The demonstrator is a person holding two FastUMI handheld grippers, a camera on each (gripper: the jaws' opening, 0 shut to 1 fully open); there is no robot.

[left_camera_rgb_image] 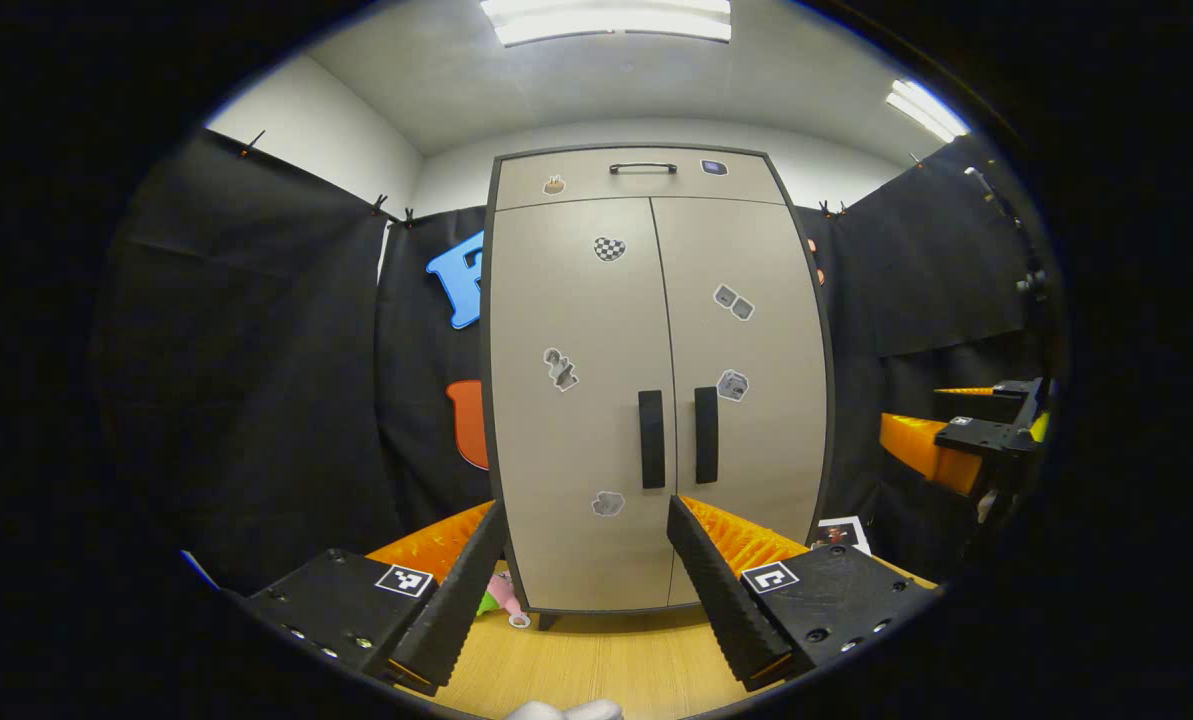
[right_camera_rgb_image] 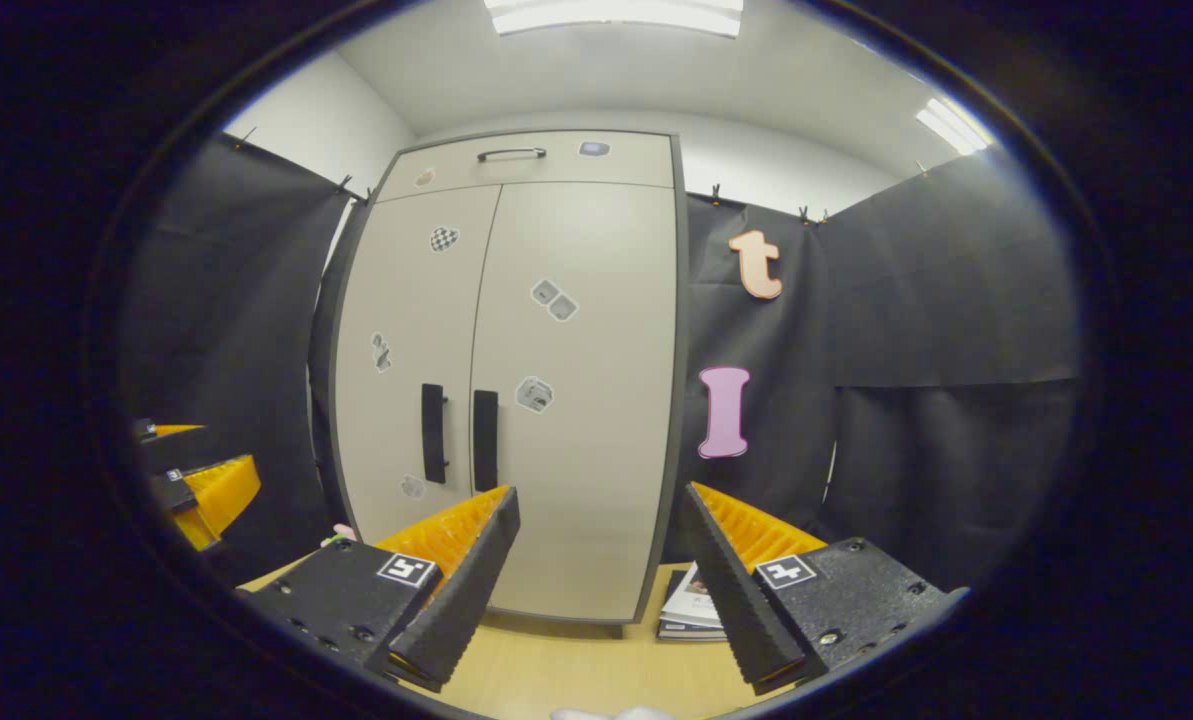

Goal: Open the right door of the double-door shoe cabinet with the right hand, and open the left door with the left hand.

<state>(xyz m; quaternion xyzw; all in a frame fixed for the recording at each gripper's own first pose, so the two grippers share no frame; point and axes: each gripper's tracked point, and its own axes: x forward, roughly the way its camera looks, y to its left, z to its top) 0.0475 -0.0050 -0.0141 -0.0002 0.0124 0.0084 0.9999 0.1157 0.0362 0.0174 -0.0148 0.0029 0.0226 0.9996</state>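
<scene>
A beige double-door shoe cabinet (left_camera_rgb_image: 656, 330) (right_camera_rgb_image: 516, 380) stands upright on a wooden floor, both doors closed. Each door carries a dark vertical handle near the centre seam: left handle (left_camera_rgb_image: 651, 439) (right_camera_rgb_image: 433, 433), right handle (left_camera_rgb_image: 706, 435) (right_camera_rgb_image: 485, 440). My left gripper (left_camera_rgb_image: 588, 510) is open, facing the cabinet front some way off, below the handles. My right gripper (right_camera_rgb_image: 600, 495) is open too, aimed at the right door's lower part, apart from it. The right gripper (left_camera_rgb_image: 986, 432) also appears at the right edge of the left gripper view, and the left gripper (right_camera_rgb_image: 191, 485) at the left edge of the right gripper view.
A drawer with a horizontal handle (left_camera_rgb_image: 643, 168) tops the cabinet. Stickers dot the doors. Magazines (right_camera_rgb_image: 691, 605) (left_camera_rgb_image: 841, 533) lie on the floor right of the cabinet. A small pink and green object (left_camera_rgb_image: 501, 597) lies at its left foot. Black cloth walls surround the booth.
</scene>
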